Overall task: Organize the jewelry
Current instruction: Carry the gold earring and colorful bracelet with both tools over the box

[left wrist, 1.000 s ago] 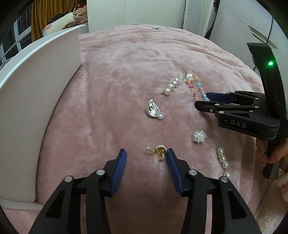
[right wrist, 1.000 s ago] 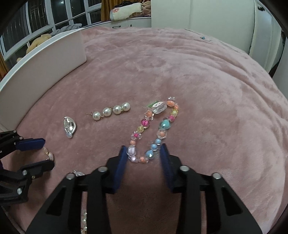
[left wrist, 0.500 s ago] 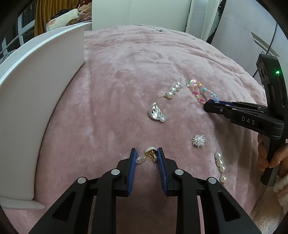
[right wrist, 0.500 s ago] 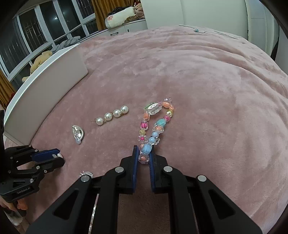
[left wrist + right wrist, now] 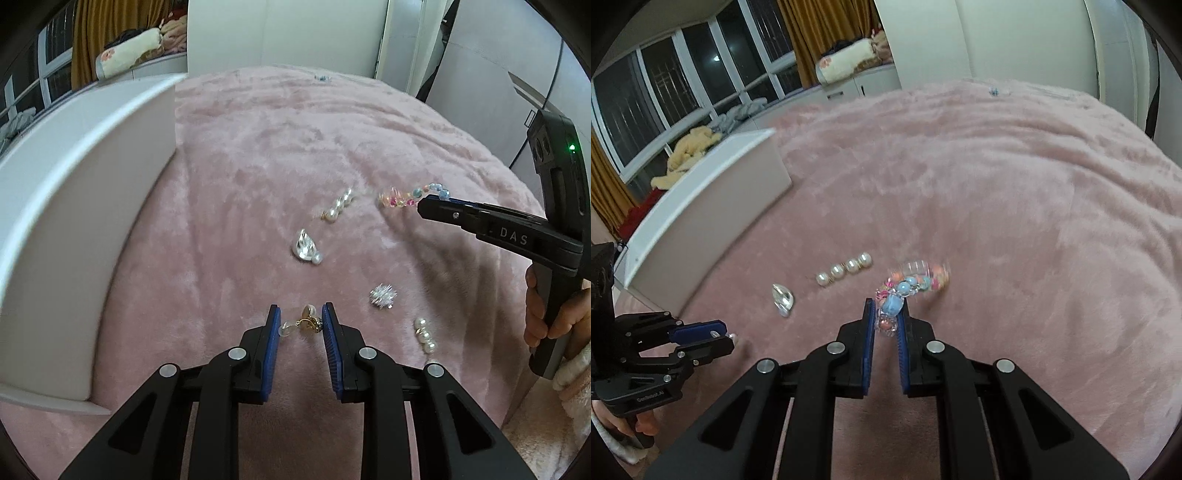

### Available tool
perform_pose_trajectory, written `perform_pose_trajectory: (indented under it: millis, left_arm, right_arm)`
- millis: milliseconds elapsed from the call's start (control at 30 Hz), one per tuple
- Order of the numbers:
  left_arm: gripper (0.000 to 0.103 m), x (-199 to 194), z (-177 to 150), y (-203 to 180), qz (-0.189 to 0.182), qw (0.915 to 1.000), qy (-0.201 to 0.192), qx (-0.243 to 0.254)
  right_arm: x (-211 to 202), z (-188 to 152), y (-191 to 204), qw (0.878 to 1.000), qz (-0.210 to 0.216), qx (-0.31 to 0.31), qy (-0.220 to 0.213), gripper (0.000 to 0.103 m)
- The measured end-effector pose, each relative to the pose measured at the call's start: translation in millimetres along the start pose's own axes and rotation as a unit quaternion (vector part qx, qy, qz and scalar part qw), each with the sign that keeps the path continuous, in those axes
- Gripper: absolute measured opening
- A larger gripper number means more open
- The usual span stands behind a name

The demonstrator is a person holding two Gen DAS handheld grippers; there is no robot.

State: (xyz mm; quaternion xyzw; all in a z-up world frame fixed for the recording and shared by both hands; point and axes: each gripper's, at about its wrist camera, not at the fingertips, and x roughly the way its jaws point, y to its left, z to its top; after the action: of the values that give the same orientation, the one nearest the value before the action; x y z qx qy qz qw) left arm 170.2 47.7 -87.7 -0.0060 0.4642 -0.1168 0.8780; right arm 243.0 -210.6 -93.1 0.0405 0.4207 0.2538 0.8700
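Note:
My left gripper (image 5: pixel 300 318) is shut on a gold earring (image 5: pixel 309 322) with a pearl and a clear back, held just above the pink blanket (image 5: pixel 258 147). My right gripper (image 5: pixel 886 312) is shut on the colourful bead bracelet (image 5: pixel 908 283), whose far end trails blurred over the blanket; the bracelet (image 5: pixel 410 195) also shows in the left wrist view at the right gripper (image 5: pixel 424 205) tips. Lying loose are a pearl-strand earring (image 5: pixel 338 208), a silver shell earring (image 5: pixel 304 247), a sparkly silver brooch (image 5: pixel 383 295) and a second pearl strand (image 5: pixel 424 334). The left gripper (image 5: pixel 727 338) appears at the left in the right wrist view.
A white box (image 5: pixel 74 206) stands along the left side of the blanket. A person's hand (image 5: pixel 546 314) holds the right gripper's handle. Windows, a curtain and a stuffed toy (image 5: pixel 690 144) lie beyond the bed. A small item (image 5: pixel 993 90) sits at the blanket's far edge.
Both grippers went from open to shut, the left on the gold earring and the right on the bead bracelet. Both have since risen, and the bracelet's end is dragging up off the blanket.

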Motion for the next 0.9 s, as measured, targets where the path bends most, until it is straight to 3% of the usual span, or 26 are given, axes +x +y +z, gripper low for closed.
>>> perform_pose_trajectory:
  millis: [400, 633, 900]
  left_arm:
    - [0.028, -70, 35, 8, 0.002, 0.9975, -0.07, -0.013]
    - [0.028, -107, 51, 23, 0.004, 0.9945, -0.102, -0.019]
    - [0.028, -141, 62, 63, 0.033, 0.9896, -0.133, -0.044]
  right_arm:
    - [-43, 39, 23, 0.999, 0.011, -0.015, -0.045, 0.011]
    - [-62, 72, 58, 0.996, 0.013, -0.049, -0.074, 0.011]
    - [-67, 111, 111, 0.991, 0.032, -0.082, -0.102, 0.011]
